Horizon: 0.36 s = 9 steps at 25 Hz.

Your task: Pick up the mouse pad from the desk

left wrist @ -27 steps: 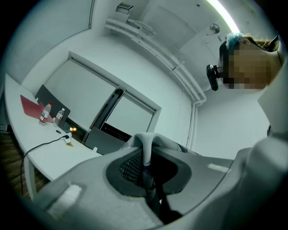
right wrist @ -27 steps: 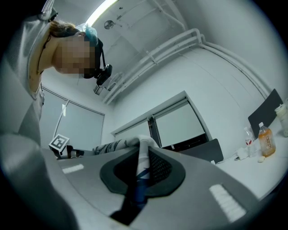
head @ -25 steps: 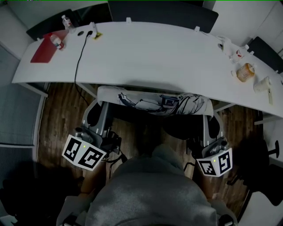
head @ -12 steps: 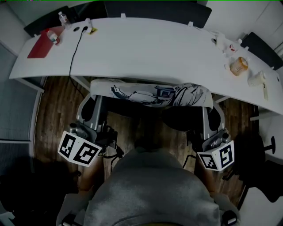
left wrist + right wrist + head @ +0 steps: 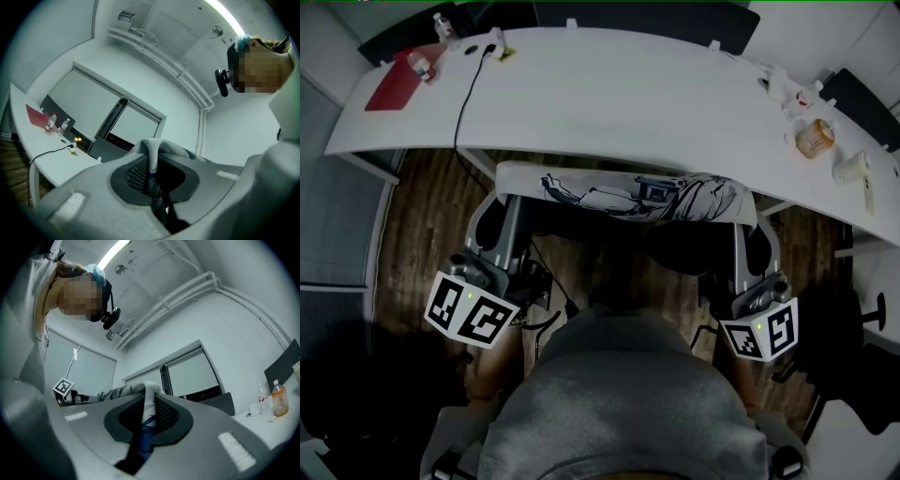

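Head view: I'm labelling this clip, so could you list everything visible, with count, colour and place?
white curved desk: one, white, across the top.
printed fabric mouse pad: one, white with a dark drawing, off the desk, stretched between both grippers.
flat red sheet: one, red, desk's far left.
small clear bottles: two, red-labelled, beside the red sheet.
black cable: one, black, desk's left part.
orange bottle: one, orange, desk's right end.
grey top: one, grey, bottom centre.
left gripper: grey, shut on the pad's left end.
right gripper: grey, shut on its right end.
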Tool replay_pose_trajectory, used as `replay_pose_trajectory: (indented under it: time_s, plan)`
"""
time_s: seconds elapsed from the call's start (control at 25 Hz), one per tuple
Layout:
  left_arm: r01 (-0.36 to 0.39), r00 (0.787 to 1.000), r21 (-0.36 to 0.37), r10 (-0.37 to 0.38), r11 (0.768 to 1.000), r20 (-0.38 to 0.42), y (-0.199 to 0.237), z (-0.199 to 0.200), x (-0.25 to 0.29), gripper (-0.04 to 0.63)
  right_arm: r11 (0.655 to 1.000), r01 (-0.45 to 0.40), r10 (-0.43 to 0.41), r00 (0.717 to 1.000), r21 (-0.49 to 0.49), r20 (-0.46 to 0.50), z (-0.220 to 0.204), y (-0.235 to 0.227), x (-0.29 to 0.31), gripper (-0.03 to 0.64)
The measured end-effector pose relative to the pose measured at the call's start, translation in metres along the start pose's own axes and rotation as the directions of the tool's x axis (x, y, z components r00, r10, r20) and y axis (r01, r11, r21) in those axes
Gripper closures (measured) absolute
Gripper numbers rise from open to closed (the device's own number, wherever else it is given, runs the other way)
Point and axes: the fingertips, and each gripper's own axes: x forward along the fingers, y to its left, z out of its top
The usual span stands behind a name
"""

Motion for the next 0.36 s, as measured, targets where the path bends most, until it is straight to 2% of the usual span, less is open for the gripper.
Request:
replay_pose_trajectory:
  time_s: [0.36]
  plan:
    - [0.017,1.0,0.013,-0.017,1.0,-0.002,-0.0031,0.0063,-0.0035,0.571,1.0,0.003,-0.003,1.0,-0.008,-0.006,0.0032,0.0046,-0.0024,0.594]
